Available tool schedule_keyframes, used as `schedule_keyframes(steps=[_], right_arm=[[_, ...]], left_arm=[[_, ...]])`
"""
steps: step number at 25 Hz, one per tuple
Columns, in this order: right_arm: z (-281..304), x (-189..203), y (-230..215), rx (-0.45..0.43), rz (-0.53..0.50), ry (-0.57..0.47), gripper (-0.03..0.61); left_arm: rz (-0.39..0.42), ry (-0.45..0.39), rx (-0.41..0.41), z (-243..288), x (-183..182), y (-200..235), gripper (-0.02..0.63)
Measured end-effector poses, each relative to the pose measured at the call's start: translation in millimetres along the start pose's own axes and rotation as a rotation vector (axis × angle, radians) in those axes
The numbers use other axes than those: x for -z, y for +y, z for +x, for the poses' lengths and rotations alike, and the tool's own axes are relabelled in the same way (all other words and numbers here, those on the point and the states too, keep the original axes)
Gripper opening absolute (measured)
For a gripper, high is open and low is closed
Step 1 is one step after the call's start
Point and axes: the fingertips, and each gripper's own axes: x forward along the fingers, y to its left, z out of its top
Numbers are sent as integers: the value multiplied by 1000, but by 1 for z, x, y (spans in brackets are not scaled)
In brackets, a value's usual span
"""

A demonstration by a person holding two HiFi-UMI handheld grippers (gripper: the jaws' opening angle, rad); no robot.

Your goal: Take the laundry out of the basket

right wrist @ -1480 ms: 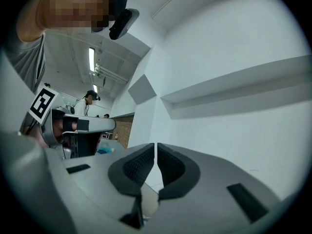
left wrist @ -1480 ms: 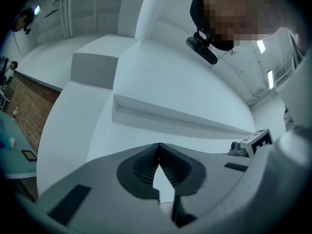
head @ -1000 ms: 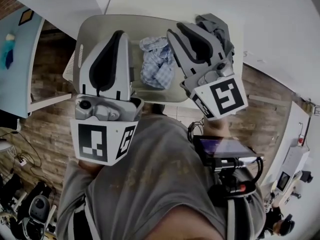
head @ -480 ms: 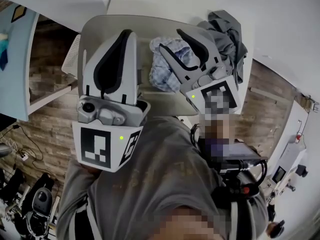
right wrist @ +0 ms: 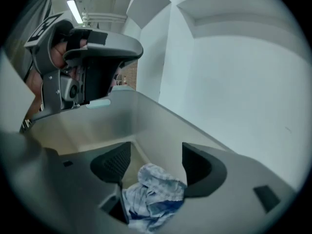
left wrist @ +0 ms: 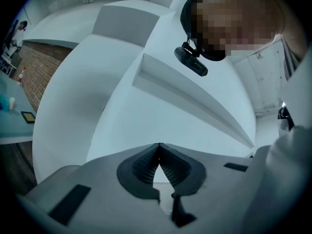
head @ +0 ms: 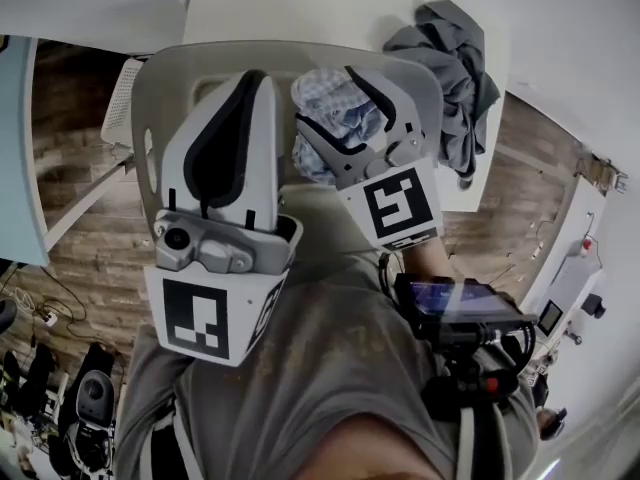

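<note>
A grey plastic basket (head: 145, 118) stands against a white table (head: 300, 8). A blue-and-white checked cloth (head: 345, 118) lies crumpled inside it. My right gripper (head: 325, 95) is down in the basket, tilted downward. Its jaws have just been opening, and they now stand wide, one on each side of the cloth (right wrist: 151, 196) without pressing it. In the right gripper view the right gripper (right wrist: 156, 157) faces the basket's far wall (right wrist: 126, 116). A dark grey garment (head: 450, 58) lies heaped on the table beside the basket. My left gripper (head: 258, 73) hovers level over the basket's left half, shut and empty (left wrist: 158, 144).
Brick-patterned floor (head: 80, 218) lies to the left and right of the basket. A white slatted item (head: 120, 98) sits at the basket's left and a pale blue tabletop (head: 15, 168) at the picture's left edge. A white wall (left wrist: 122, 82) rises beyond the table.
My right gripper has dropped from beside the grey garment into the basket over the checked cloth, and its jaws have spread apart. The left gripper has sunk slightly and stays shut.
</note>
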Motion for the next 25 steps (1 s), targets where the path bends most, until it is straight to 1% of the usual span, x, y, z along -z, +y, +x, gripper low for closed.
schedule_keyframes(steps=[4,7,10,14,15,17,20,25], right_arm=[[15,26,8,-25,13,118,373],[28,49,11,-46,-4,221,405],[36,69,14,-66,-30,326,424],[41,93,15,-67,-62,450,425],[41,99,11,-62,-68,474,413],[42,108,4,-52,-81,504,342],[42,111,1,-49,-117,528,278],[43,99,6,-35,-244,537,157]], left_arm=[[-32,22,10,2,4,4,9],[-47,35,14,8,10,7,9],[-62,48,0,11,14,15,9],[-83,53,-23,15,15,25,9],[-90,54,-26,19,17,26,8],[-98,56,-32,25,20,28,9],[-104,58,-44,26,21,32,9],[-100,54,-47,22,14,38,9]])
